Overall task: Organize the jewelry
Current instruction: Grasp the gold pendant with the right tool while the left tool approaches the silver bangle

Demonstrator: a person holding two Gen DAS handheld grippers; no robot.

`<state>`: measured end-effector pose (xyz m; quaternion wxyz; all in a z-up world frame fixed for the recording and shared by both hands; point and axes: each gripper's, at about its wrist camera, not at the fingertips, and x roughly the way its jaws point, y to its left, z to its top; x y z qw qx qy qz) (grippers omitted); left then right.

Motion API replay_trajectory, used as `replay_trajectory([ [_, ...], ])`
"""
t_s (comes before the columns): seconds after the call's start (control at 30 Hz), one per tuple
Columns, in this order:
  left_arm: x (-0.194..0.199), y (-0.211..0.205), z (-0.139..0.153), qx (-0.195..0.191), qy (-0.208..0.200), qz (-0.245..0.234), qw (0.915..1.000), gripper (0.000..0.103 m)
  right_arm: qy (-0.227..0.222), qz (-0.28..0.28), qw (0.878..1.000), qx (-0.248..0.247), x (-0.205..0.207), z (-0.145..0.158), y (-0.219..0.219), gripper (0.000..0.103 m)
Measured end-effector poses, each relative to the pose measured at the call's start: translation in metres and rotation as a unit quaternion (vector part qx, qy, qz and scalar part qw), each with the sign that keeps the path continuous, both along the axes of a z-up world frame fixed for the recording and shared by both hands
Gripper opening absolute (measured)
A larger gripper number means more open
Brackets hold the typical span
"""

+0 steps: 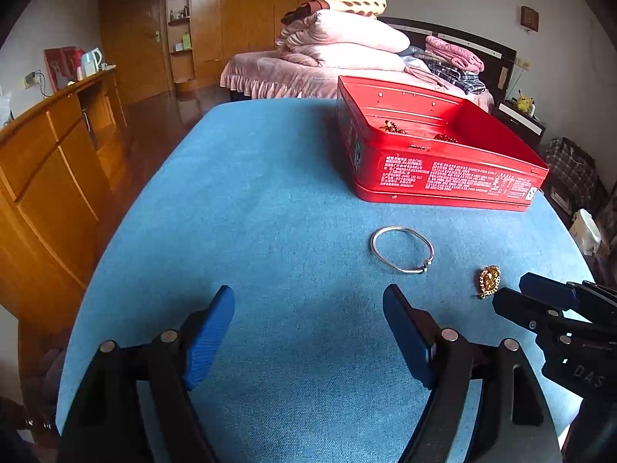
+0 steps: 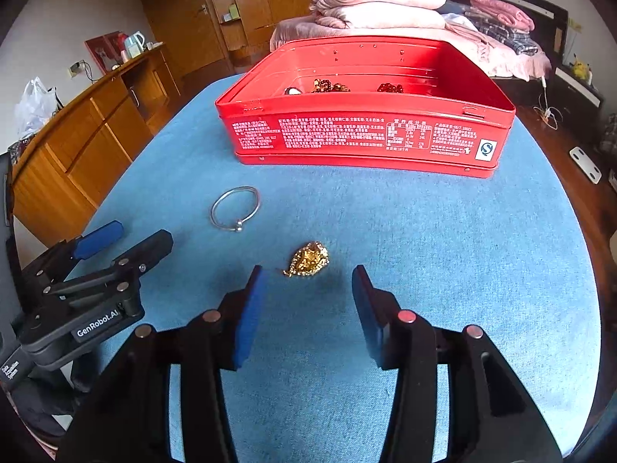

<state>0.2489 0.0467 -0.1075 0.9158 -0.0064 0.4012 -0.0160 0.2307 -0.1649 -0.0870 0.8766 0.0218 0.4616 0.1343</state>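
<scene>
Gold pendant (image 2: pixel 307 259) sits just ahead of the right gripper (image 2: pixel 307 283), jaws parted empty to straddle it; left gripper (image 1: pixel 308 301) gapes toward the bangle (image 1: pixel 402 249).

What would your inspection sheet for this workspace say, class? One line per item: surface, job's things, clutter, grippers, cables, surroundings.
Surface: blue cloth, flat.
Job's things: open red tin with beaded pieces inside; silver bangle and gold pendant loose on the cloth in front of it.
Clutter: nothing seen on the cloth.
Grippers: left gripper open, empty; right gripper open, empty, just short of the pendant.
Cables: a cord on the floor at right.
Surroundings: bed with folded quilts, wooden cabinet.
</scene>
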Motion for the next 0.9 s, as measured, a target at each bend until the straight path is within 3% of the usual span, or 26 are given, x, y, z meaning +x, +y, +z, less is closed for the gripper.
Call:
replay_trajectory([
  [0.53, -0.004, 0.019, 0.001, -0.012, -0.019, 0.005, 0.9997, 0.080, 0.005, -0.006, 1.000, -0.030, 0.013, -0.011, 0.017, 0.047],
  [0.73, -0.004, 0.025, -0.002, -0.015, -0.018, 0.010, 0.9997, 0.081, -0.006, -0.010, 0.999, -0.049, 0.016, -0.013, 0.021, 0.032],
  [0.9, -0.004, 0.026, -0.004, -0.018, -0.015, 0.008, 0.9997, 0.082, -0.012, -0.007, 0.998, -0.055, 0.019, -0.014, 0.024, 0.032],
])
